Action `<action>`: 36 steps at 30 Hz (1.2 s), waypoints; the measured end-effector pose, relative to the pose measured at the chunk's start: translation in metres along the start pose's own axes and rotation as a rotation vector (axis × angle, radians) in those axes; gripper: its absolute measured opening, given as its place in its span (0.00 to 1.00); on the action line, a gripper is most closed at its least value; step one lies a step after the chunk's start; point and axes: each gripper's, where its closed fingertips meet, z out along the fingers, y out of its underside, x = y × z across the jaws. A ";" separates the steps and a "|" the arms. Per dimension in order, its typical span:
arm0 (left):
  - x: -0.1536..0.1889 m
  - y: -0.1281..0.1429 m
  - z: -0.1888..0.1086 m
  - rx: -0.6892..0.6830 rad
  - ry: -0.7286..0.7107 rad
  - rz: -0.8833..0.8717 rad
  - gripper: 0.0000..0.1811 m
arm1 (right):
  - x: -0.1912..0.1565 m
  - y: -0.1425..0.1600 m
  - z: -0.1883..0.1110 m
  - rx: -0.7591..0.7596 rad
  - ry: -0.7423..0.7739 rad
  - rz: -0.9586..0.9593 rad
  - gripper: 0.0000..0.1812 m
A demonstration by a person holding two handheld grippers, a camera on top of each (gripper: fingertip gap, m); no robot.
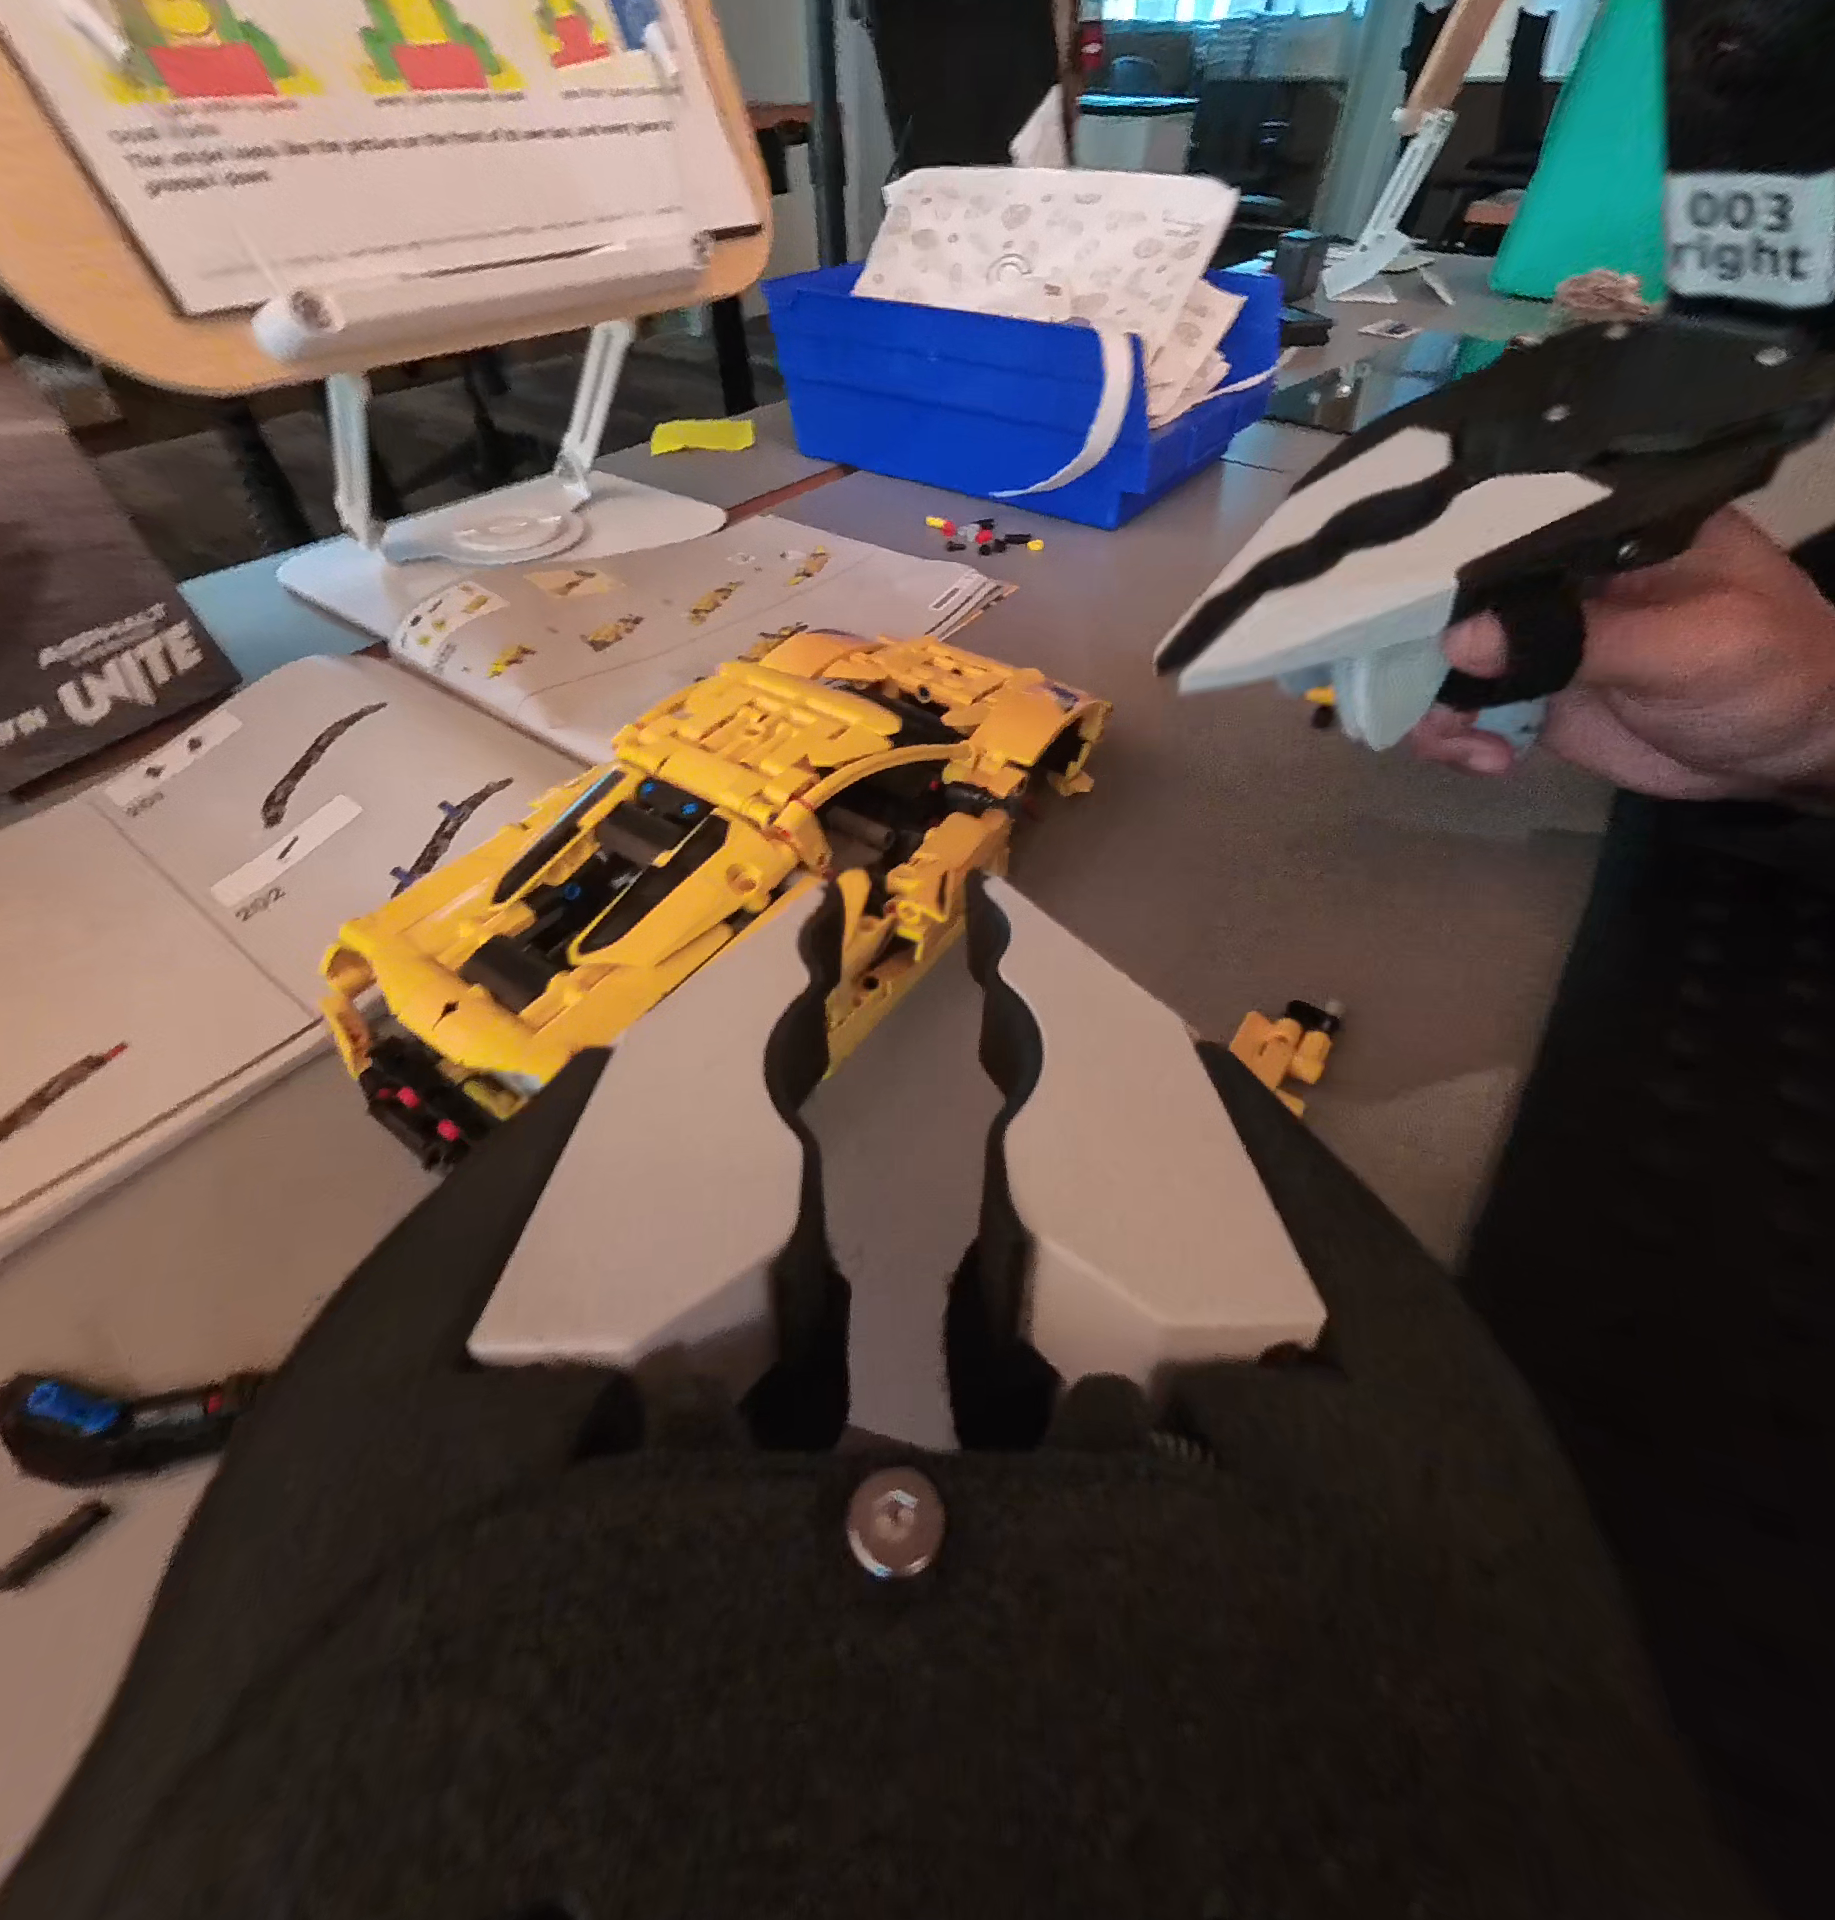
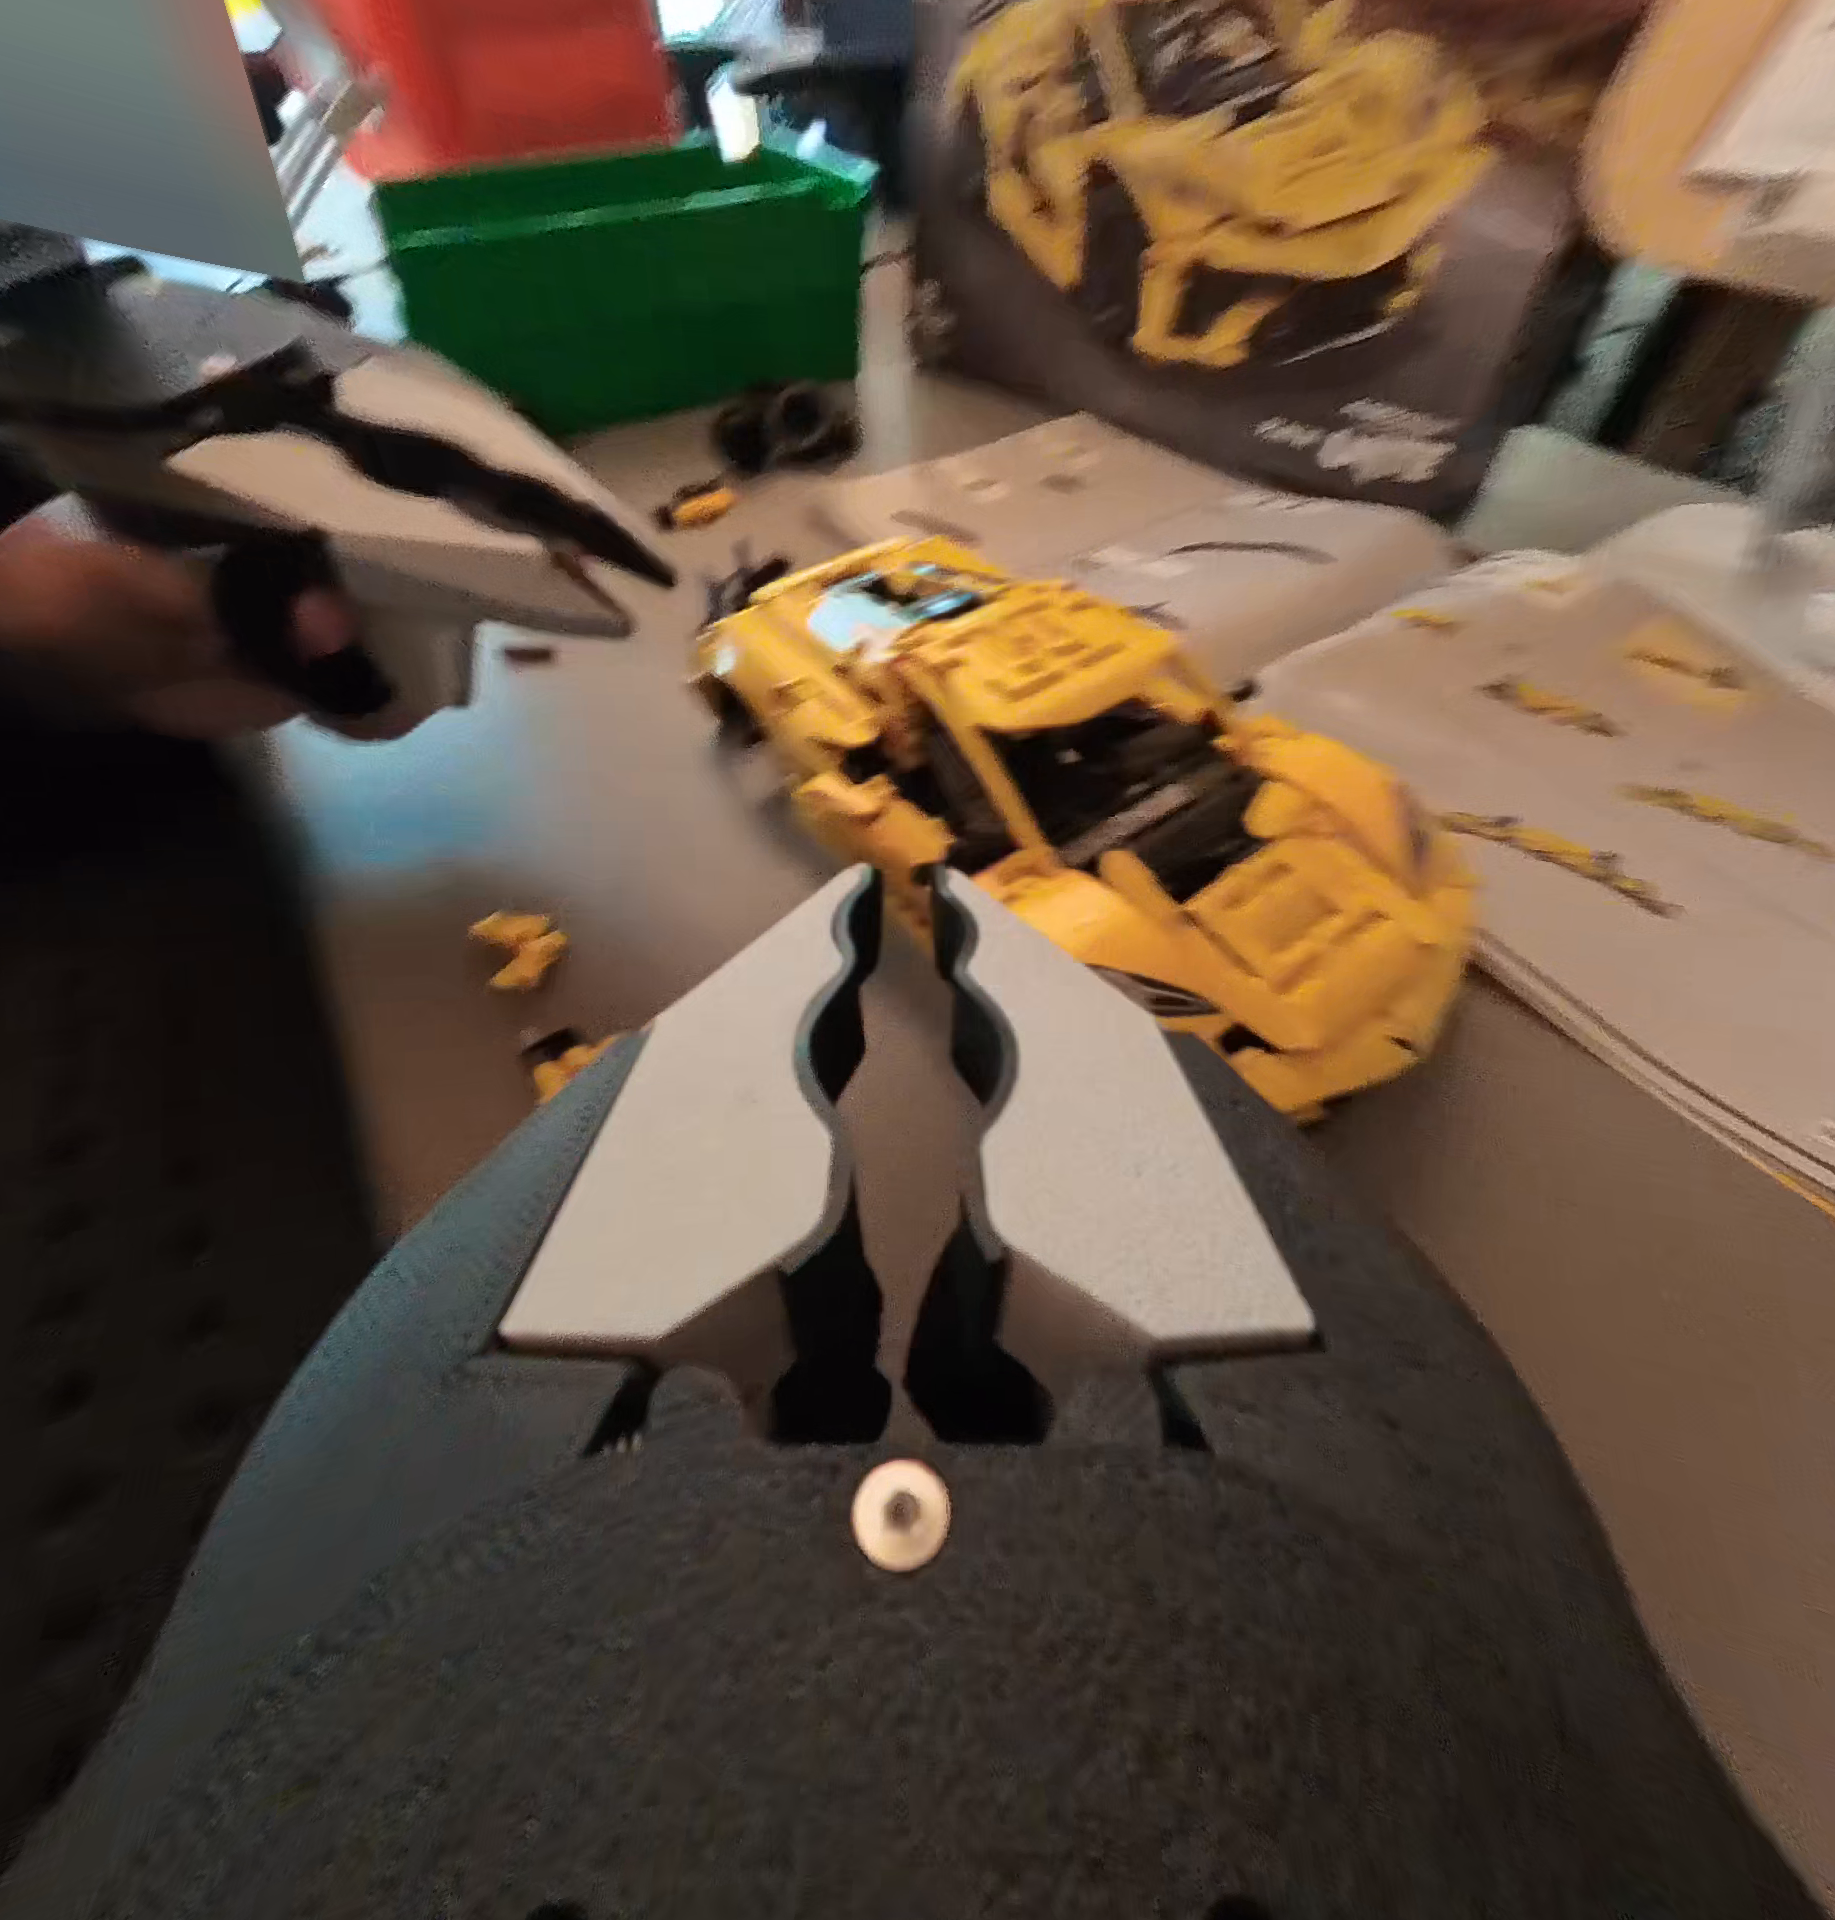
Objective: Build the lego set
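- The yellow car [image 1: 726, 862], the model being built, lies on the grey table [image 1: 1256, 831] about in the middle of the work area, its nose resting on the edge of an open instruction sheet [image 1: 165, 883]. It looks nearly whole, with bare black framework showing through gaps in the bodywork.
- The left tongs [image 1: 897, 894] hang just above the car's near side with a clear gap between the tips and nothing in them: released. I judge they are held there to steady the car or reach into its side.
- The right tongs [image 2: 908, 883] also point at the car from the other side, tips close but with a narrow slit between them, and nothing visible inside; I read them as nearly clenched and empty. That view is blurred, so a tiny piece could escape notice.
- A small yellow sub-assembly [image 1: 1287, 1044] sits on the table just beside the car, probably the next piece to fit.
- More loose parts: a scatter of small pins [image 1: 986, 535] in front of the blue bin [image 1: 944, 416], and dark pieces [image 1: 113, 1418] to the near left.
- A folded booklet [image 1: 705, 592] lies behind the car, under a document stand [image 1: 497, 520].
- In the right wrist view a green bin [image 2: 622, 301] and the set's box [image 2: 1204, 260] stand farther back.
- Nothing blocks either tongs; the 2 tools crowding 1 small car is the main hazard.
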 end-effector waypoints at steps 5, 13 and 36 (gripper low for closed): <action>-0.019 -0.001 -0.006 0.031 -0.002 -0.195 0.13 | 0.042 0.001 -0.011 0.044 0.161 0.105 0.14; -0.069 -0.046 0.000 -0.024 -0.056 -0.291 0.12 | 0.126 -0.061 -0.018 -0.014 0.337 0.035 0.16; -0.154 -0.029 0.027 -0.006 -0.208 -0.246 0.10 | 0.205 0.027 0.013 -0.204 0.597 0.263 0.20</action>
